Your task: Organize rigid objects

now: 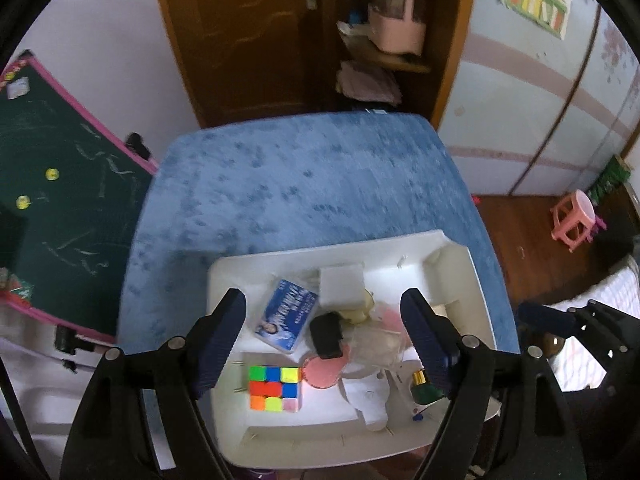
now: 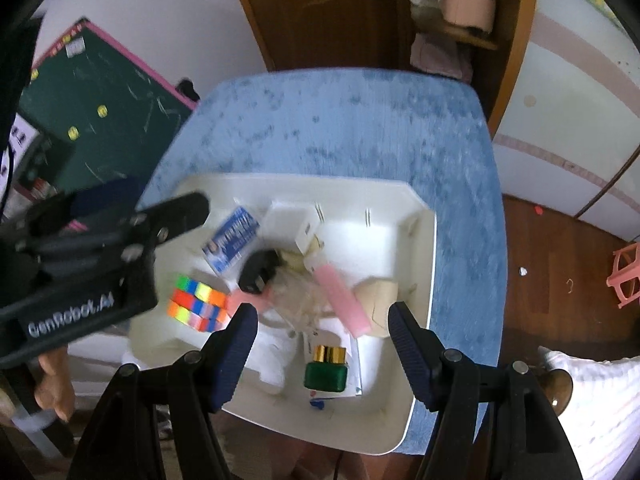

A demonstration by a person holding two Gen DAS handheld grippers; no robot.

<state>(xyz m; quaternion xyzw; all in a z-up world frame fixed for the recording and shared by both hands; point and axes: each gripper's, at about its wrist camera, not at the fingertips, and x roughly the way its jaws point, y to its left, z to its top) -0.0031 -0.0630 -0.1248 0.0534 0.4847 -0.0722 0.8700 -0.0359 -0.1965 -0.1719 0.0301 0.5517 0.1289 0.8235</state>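
Observation:
A white tray (image 1: 456, 280) sits on the near end of a blue table (image 1: 300, 184). It holds a Rubik's cube (image 1: 275, 389), a blue card box (image 1: 287, 314), a white box (image 1: 341, 282), a black block (image 1: 326, 336), a pink round lid (image 1: 322, 372) and a green bottle with a gold cap (image 1: 425, 390). My left gripper (image 1: 322, 344) is open and empty above the tray. My right gripper (image 2: 322, 350) is open and empty above the green bottle (image 2: 326, 372). The right wrist view also shows the cube (image 2: 198, 304), a pink comb (image 2: 347, 300) and the tray (image 2: 420, 240).
A green chalkboard (image 1: 60, 200) leans at the left of the table. A wooden door and shelf (image 1: 280, 32) stand behind it. A pink stool (image 1: 574, 220) is on the wooden floor at right. The far half of the blue table holds nothing.

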